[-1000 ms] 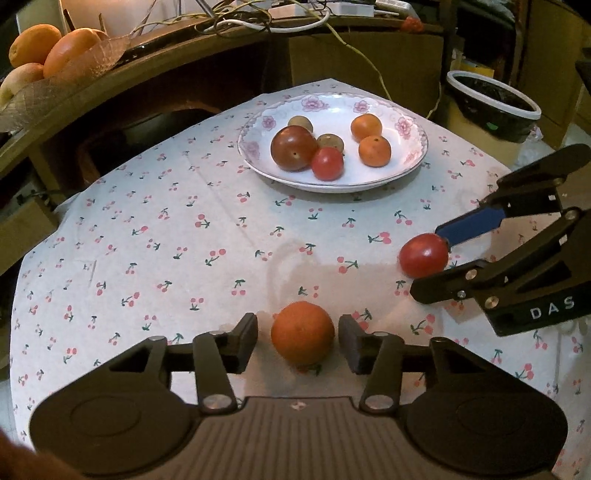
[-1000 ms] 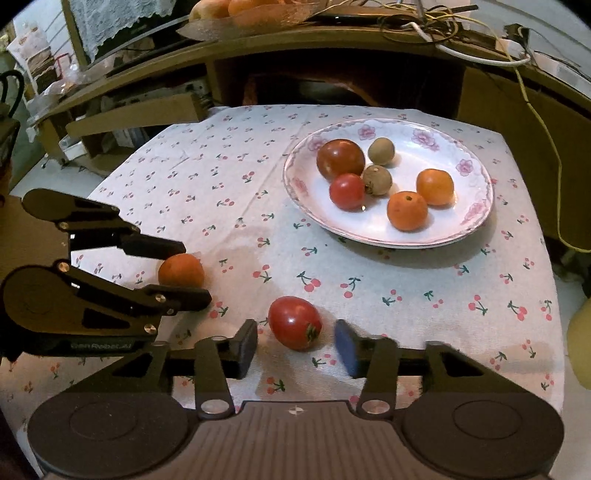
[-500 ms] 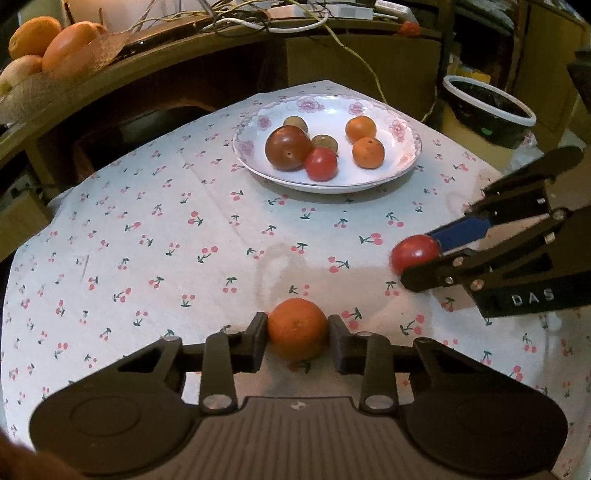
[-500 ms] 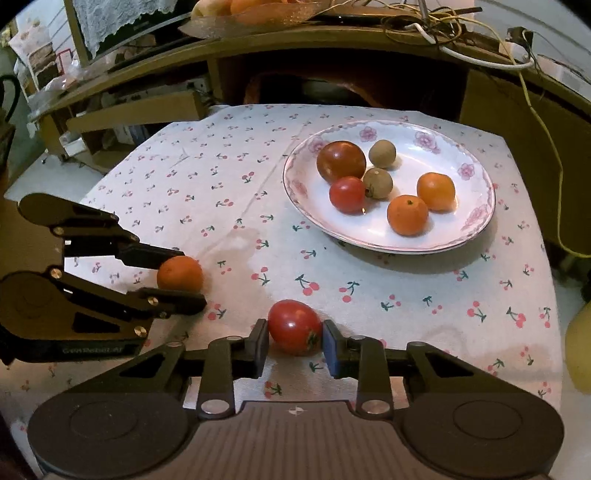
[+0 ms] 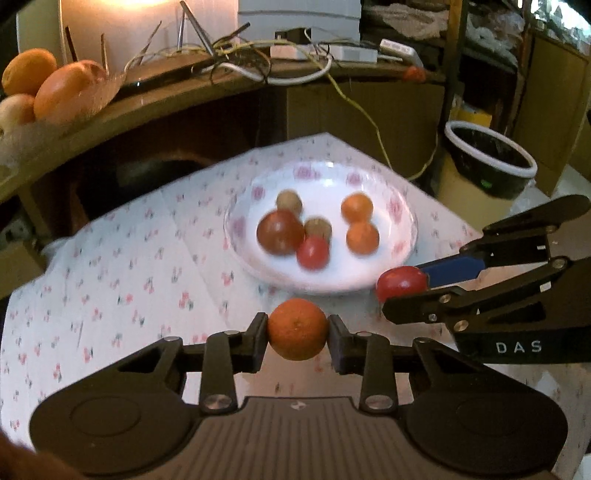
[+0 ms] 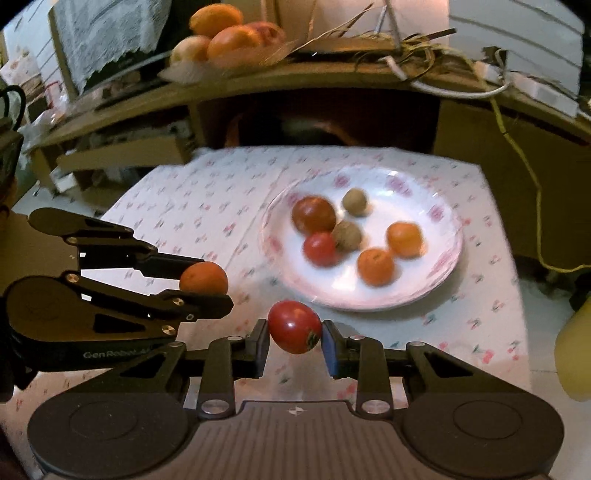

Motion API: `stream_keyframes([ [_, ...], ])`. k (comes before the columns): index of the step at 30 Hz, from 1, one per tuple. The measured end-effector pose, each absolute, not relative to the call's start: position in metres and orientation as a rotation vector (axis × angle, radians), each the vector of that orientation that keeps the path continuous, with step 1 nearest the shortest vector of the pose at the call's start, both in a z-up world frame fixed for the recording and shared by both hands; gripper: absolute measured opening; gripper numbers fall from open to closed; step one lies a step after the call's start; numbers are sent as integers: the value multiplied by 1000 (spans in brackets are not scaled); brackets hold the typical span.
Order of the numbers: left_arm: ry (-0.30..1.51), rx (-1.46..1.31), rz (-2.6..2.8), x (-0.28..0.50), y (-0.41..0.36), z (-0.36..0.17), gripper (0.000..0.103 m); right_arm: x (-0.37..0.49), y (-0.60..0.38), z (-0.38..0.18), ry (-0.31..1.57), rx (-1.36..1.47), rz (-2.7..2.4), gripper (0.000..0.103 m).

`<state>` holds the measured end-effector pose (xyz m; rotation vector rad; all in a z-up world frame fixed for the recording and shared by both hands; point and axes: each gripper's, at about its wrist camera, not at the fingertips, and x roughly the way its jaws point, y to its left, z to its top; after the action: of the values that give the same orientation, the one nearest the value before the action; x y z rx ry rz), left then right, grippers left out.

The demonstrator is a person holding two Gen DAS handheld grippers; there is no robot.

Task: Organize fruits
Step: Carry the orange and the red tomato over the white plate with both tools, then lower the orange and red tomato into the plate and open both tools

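Left gripper [image 5: 297, 329]: its jaws are clamping one orange [image 5: 297, 329], pads pressing on both sides of it; the fruit is hanging clear of the cloth, in front of the plate's near rim.
Right gripper [image 6: 294, 332]: its jaws are gripping one red tomato [image 6: 294, 327], which is sitting tilted between the pads, above the cloth and just short of the plate.
Two grippers: each is showing in the other's view, the right one [image 5: 400, 291] coming in from the right edge with the tomato [image 5: 401, 282], the left one [image 6: 207, 285] from the left edge with the orange [image 6: 203, 277].
Plate [image 6: 439, 266]: one white plate with pink flowers on its rim is lying toward the far right part of the bench.
Fruit on the plate: six pieces are lying there, blurred: two oranges, one big dark red tomato [image 6: 314, 215], one small red tomato [image 6: 320, 248], two small brown round fruits.
Bench [image 6: 192, 206]: it is wearing one white cloth with a cherry print.
Shelf beyond the bench: a dish of large fruit [image 6: 229, 33] is standing there; four pieces are showing, beside a tangle of cables.
Bin [image 5: 489, 157]: one dark bin with a white rim is standing on the floor off the bench's far right corner.
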<state>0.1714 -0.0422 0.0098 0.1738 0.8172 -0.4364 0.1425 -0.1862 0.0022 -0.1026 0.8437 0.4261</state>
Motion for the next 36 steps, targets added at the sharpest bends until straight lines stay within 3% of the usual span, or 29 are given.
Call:
stream_keyframes([
  [36, 803, 181, -391, 235, -70, -6, 39, 200, -198, -11, 835, -113, 324, 31],
])
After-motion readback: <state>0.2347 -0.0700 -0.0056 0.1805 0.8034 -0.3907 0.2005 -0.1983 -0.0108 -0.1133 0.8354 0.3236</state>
